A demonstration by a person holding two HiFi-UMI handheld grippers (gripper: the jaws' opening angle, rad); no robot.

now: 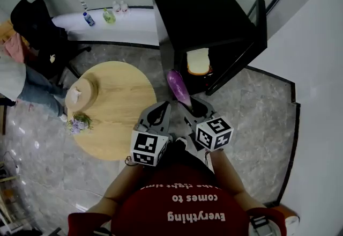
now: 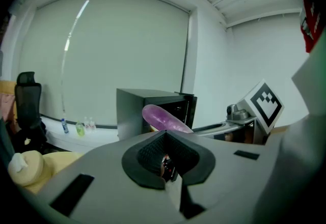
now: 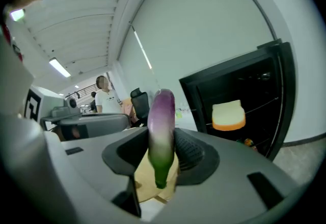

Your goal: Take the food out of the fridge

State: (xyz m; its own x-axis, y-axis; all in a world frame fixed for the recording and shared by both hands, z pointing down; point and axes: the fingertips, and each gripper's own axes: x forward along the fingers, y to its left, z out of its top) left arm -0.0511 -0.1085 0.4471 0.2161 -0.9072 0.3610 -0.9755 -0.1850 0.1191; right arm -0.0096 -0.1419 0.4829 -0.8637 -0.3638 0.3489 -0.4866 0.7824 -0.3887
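Two hand-held grippers sit close together just ahead of a person in a red shirt, seen from above. The right gripper (image 1: 194,107) pinches a purple eggplant (image 1: 178,86) near its green stem end, and the fruit sticks out toward twelve o'clock. The left gripper (image 1: 158,114), just beside it at nine o'clock, has its jaws pressed together on nothing. The eggplant is outside the fridge, in the air in front of the open door. To carry it well, it seems wise to hold the pinch firm, since the smooth, tapered skin could slip. It could then go to the round wooden table (image 1: 120,101) at ten o'clock, onto a bare patch away from the beige hat-like object (image 1: 80,93) and small lilac flowers (image 1: 79,122). At one o'clock stands the black mini fridge (image 1: 203,15), with a slice of bread (image 1: 198,60) on its shelf. Grey marble floor (image 1: 252,122) lies beneath. Farther off, at eleven o'clock, a white window ledge (image 1: 134,20) holds small bottles (image 1: 89,19). A black office chair (image 1: 32,20) and another person (image 1: 21,82) are at ten o'clock.
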